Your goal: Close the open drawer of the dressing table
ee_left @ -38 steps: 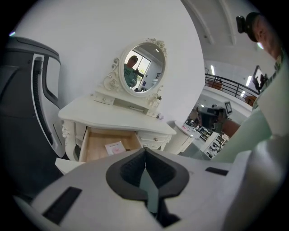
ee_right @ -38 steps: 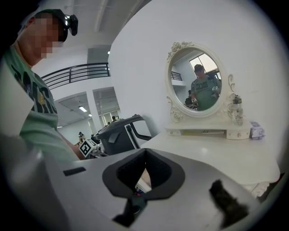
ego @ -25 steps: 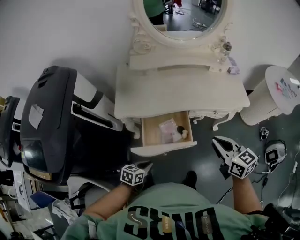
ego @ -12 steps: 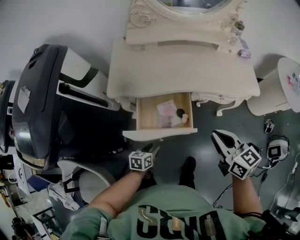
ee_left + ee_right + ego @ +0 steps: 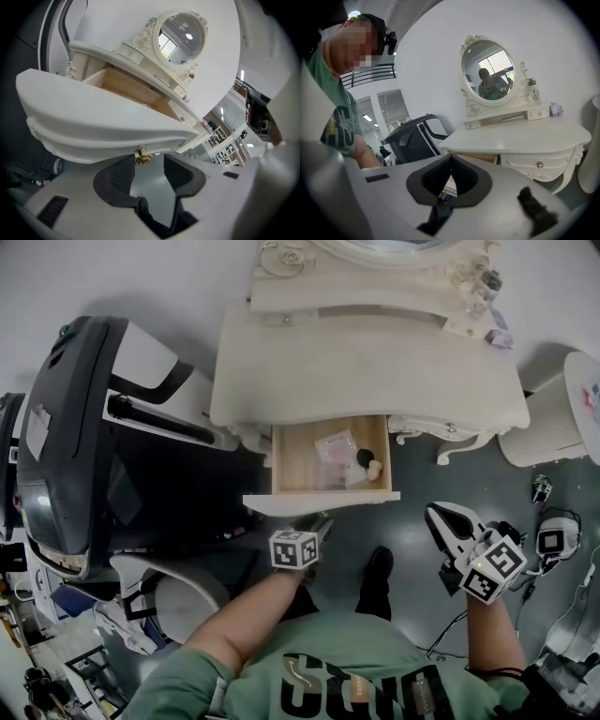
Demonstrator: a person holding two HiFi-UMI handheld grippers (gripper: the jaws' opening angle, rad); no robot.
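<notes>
drawer (image 5: 323, 502) of the dressing table (image 5: 366, 371) is pulled far out, with its wood inside showing and a few small things lying in it. the table top is just behind and above the drawer. the left gripper (image 5: 149, 166) is right in front of the drawer, low by the white front board. the little gold knob (image 5: 142, 155) on that board sits at the tip of the gap between its jaws. those jaws are opening wide and do not pinch the knob or anything else. the right gripper (image 5: 450, 164) is off to the right of the drawer, well apart from it, with its jaws together and nothing in them. i think the job now is to push. it looks best to set the left gripper on the middle of the front board, near the knob, and push straight in. a push at one corner could turn the drawer crooked and make it stick. go slow, so the things inside do not slide.
</notes>
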